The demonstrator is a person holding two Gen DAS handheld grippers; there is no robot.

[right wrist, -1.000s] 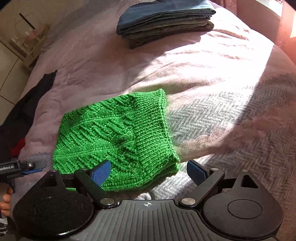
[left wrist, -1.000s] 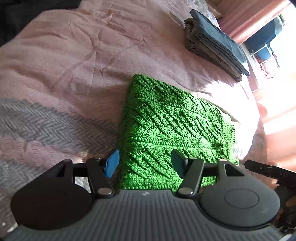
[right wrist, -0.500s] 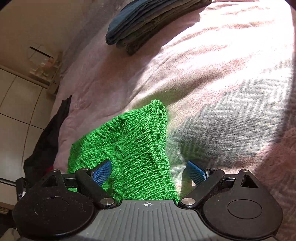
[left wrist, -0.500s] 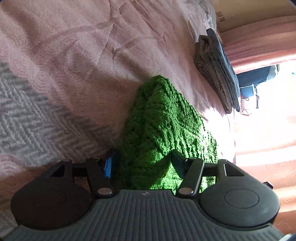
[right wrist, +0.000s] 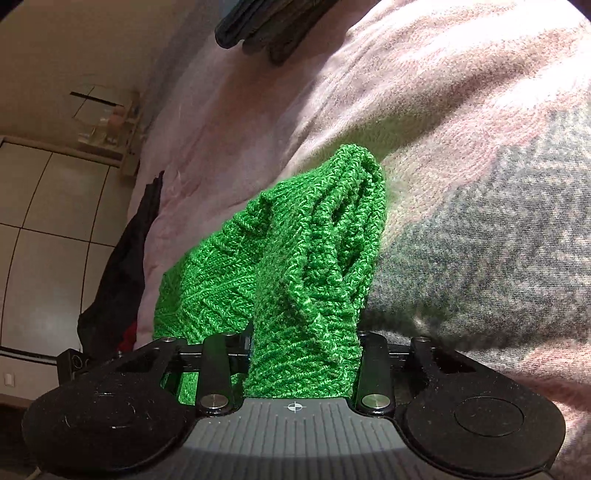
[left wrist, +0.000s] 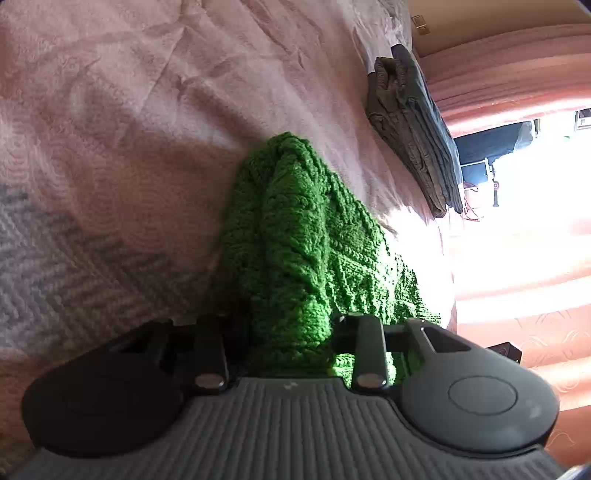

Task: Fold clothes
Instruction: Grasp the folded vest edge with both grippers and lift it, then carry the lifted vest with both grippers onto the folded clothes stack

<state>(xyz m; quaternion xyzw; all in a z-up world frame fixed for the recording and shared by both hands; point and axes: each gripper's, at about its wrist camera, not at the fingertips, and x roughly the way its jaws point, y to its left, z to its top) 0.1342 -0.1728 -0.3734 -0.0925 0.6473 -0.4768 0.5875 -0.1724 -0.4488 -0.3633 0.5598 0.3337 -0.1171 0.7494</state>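
Note:
A folded green knit sweater (left wrist: 306, 236) lies on the pink bedspread (left wrist: 147, 110). My left gripper (left wrist: 288, 332) is shut on its near left edge, the knit bunched between the fingers and hiding the pads. My right gripper (right wrist: 303, 350) is shut on the near right edge of the sweater (right wrist: 295, 258), whose stacked layers rise up from the jaws. Both grippers sit low, close to the bed.
A stack of folded dark grey and blue clothes (left wrist: 413, 125) lies at the far side of the bed, also showing in the right wrist view (right wrist: 266, 26). A black garment (right wrist: 122, 266) hangs off the bed's left side. The pink and grey bedspread (right wrist: 480, 184) fills the right.
Both grippers came down onto the sweater's near edge and closed on it. They were open a second ago. The knit now bunches up between the fingers.

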